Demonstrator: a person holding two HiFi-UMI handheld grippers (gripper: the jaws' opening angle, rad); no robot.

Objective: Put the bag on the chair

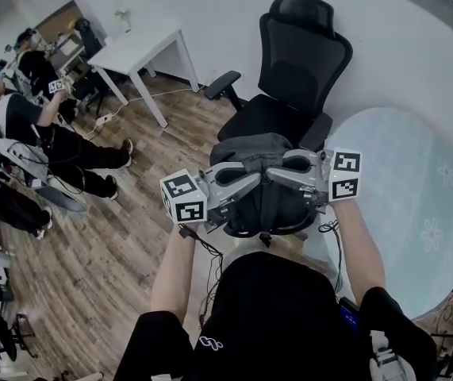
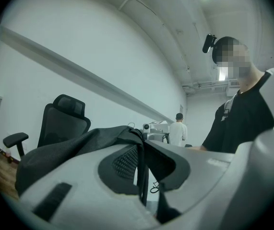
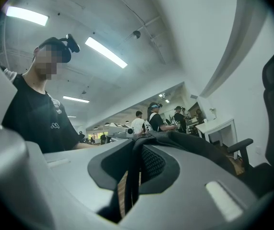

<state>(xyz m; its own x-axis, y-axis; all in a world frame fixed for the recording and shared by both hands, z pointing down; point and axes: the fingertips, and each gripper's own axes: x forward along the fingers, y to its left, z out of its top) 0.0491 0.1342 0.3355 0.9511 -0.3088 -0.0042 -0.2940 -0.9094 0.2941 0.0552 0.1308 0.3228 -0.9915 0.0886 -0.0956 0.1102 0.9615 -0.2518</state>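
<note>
Together held the dark grey bag [image 1: 251, 148] up by its top, just in front of the black office chair [image 1: 293, 86] and close over the front edge of its seat; could not tell whether touching the seat. Had the left gripper [image 1: 246, 179] clamped on a dark strap [image 2: 141, 174] of the bag, jaws almost together with only that webbing squeezed between the pads. Had the right gripper [image 1: 288, 167] pinched likewise on a strap at the other side of the bag's top, jaws drawn close on it. Pointed the two grippers toward each other across the bag.

Saw, along the left gripper's jaws, grey fabric draped over the left-hand jaw, with the chair's headrest and one armrest beyond at the left. Saw, along the right gripper's jaws, the bag's fabric running off to the right toward the chair, and a white desk [image 3: 218, 124] behind it.

Stood on a wooden floor [image 1: 107, 244], with a pale round table [image 1: 416, 213] just right of the chair and seated people [image 1: 28, 125] well apart at the far left.
</note>
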